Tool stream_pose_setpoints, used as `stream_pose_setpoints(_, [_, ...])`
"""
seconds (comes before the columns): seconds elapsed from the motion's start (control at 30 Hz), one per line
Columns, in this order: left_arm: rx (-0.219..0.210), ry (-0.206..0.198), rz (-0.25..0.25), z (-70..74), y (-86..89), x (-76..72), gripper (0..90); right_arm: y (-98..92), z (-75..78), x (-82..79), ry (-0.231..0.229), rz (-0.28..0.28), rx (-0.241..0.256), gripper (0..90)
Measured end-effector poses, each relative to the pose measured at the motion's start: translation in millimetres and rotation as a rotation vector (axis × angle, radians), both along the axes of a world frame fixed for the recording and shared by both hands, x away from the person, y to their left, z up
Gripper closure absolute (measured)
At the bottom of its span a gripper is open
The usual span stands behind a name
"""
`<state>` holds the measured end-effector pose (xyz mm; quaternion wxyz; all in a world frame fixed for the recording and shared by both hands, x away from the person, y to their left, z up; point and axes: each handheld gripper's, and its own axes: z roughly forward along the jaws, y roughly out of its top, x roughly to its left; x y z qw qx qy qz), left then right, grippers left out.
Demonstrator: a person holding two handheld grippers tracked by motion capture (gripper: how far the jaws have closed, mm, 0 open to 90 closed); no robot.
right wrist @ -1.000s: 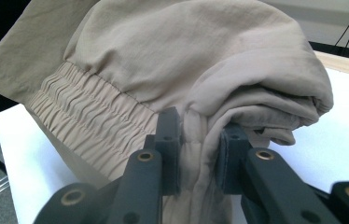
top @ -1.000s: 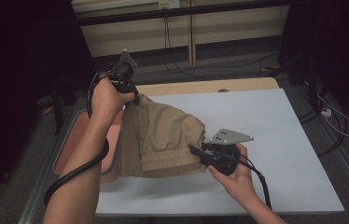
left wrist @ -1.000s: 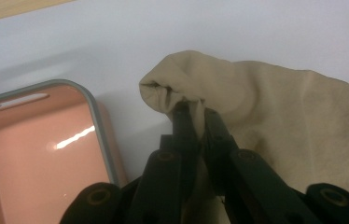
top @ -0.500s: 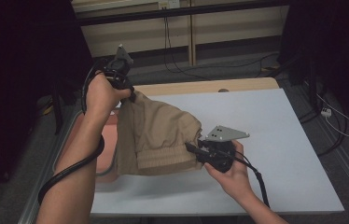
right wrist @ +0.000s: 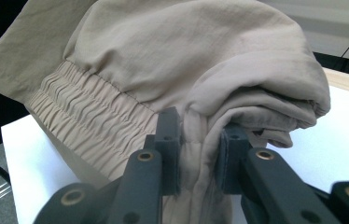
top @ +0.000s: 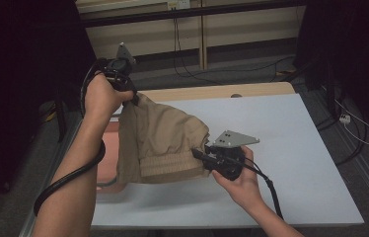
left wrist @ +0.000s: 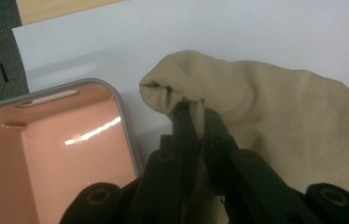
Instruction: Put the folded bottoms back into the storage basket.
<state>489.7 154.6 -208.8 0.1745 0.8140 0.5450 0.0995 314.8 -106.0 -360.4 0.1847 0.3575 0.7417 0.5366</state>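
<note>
White tabletop [top: 291, 148] in a dim room. Left gripper [top: 134, 98], raised at the far left corner, clamps a fold of beige trousers [top: 160, 138]. Right gripper [top: 200, 154] clamps bunched cloth near the elastic waistband [right wrist: 88, 121]. Trousers hang between them above a pink tub [left wrist: 70, 154].

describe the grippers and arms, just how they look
Both grippers are black. The left gripper and right gripper each carry a grey three-cornered plate on top; the right one's shows small holes. A thick black cable loops under the left forearm, and a thinner black one trails along the right hand. Up close, the linkage arms have brass-coloured pivots. Forearms are bare, with no sleeves or gloves.
</note>
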Motion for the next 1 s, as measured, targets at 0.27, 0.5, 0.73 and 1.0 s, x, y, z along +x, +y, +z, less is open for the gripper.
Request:
stream_pose_setpoints(0.27, [-0.001,0.008,0.008,3.8,6.3,1.5,86.4,5.0,2.7,2.2,-0.002,0.008,0.005,74.5])
stream_pose_setpoints(0.5, [0.002,0.009,0.015,7.3,10.2,2.1,86.4,9.8,3.6,4.7,0.000,0.013,0.009,74.6])
stream_pose_setpoints(0.73, [0.004,0.003,0.024,10.5,16.1,0.8,86.4,16.3,5.0,6.1,-0.001,0.021,0.012,74.6])
stream_pose_setpoints(1.0, [0.001,-0.008,0.032,15.3,21.1,-1.7,86.5,24.8,6.0,8.8,-0.001,0.034,0.009,74.5])
